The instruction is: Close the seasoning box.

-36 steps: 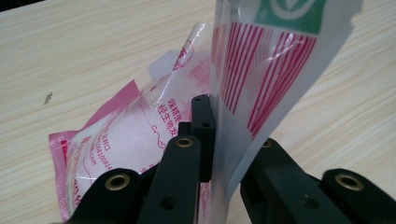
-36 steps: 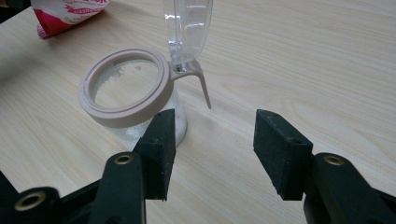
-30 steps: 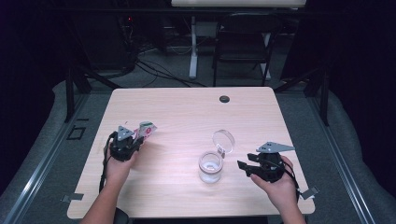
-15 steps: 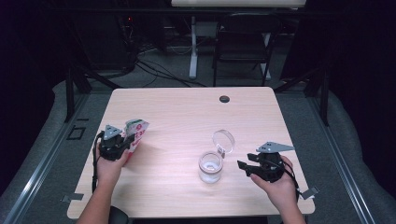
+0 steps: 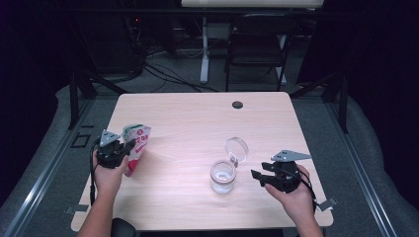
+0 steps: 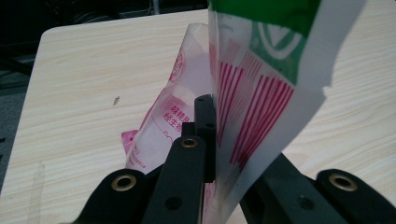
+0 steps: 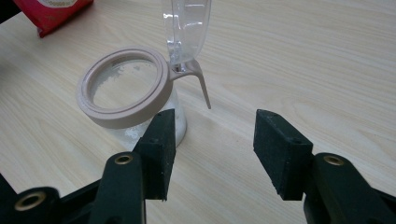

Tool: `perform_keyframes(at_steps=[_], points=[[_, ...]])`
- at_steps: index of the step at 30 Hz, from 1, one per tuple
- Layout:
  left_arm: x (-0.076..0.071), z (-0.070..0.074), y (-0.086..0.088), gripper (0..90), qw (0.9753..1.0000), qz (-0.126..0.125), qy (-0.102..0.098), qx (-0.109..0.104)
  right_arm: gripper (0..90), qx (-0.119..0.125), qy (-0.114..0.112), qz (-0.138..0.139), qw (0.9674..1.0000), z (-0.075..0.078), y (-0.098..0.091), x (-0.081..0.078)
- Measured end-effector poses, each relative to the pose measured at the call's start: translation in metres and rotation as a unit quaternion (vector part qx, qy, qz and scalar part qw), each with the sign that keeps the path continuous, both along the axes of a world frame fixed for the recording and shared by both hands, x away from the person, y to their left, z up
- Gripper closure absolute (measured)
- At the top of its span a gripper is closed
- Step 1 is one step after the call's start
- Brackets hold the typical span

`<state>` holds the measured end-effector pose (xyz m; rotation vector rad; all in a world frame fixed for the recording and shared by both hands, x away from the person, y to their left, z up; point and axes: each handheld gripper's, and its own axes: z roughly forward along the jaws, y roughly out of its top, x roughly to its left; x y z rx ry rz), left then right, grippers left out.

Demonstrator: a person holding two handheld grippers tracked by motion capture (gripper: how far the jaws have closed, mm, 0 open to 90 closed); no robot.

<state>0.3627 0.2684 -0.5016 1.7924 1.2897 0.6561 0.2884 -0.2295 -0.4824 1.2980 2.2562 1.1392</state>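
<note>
Snack pouch (image 5: 135,148) upright, long axis vertical, pinched in closed left claw (image 5: 120,150), right claw (image 5: 258,176) open, empty.

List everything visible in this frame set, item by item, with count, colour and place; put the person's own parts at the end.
snack pouch: one, red, white and green, left side of table, pinched upright in the left gripper.
glass jar: one, clear with a beige rim, lid flipped open, right of centre.
grommet: one, black, far edge of table.
table: one, light wood.
chair: one, dark, behind the table.
left gripper: one, black, shut on the pouch.
right gripper: one, black, open, beside the jar.
hands: two, at the near edge.
</note>
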Motion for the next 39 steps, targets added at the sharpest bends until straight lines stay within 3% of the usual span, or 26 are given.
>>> perform_keyframes(at_steps=[9,16,22,26,32,39], points=[[0.003,0.005,0.004,90.0,1.0000,0.004,-0.005,0.001,48.7,0.003,0.000,-0.001,1.0000,-0.001,0.001,0.000],[0.012,0.011,0.007,90.0,1.0000,-0.001,0.002,0.003,48.7,0.003,0.004,-0.005,1.0000,-0.002,0.000,0.001],[0.022,0.022,0.010,90.0,0.9996,-0.005,0.007,0.027,48.7,0.009,0.002,-0.008,0.9999,-0.002,-0.003,0.002],[0.027,0.032,0.011,90.0,0.9995,-0.006,0.008,0.029,48.7,0.009,0.001,-0.012,0.9999,-0.002,-0.005,0.002],[0.033,0.047,0.006,90.0,0.9981,-0.022,0.009,0.056,48.7,0.008,0.004,-0.011,0.9999,-0.002,-0.006,0.003],[0.030,0.063,-0.005,90.0,0.9980,-0.051,0.003,0.037,48.7,0.013,0.003,-0.015,0.9998,-0.002,-0.007,0.003]])
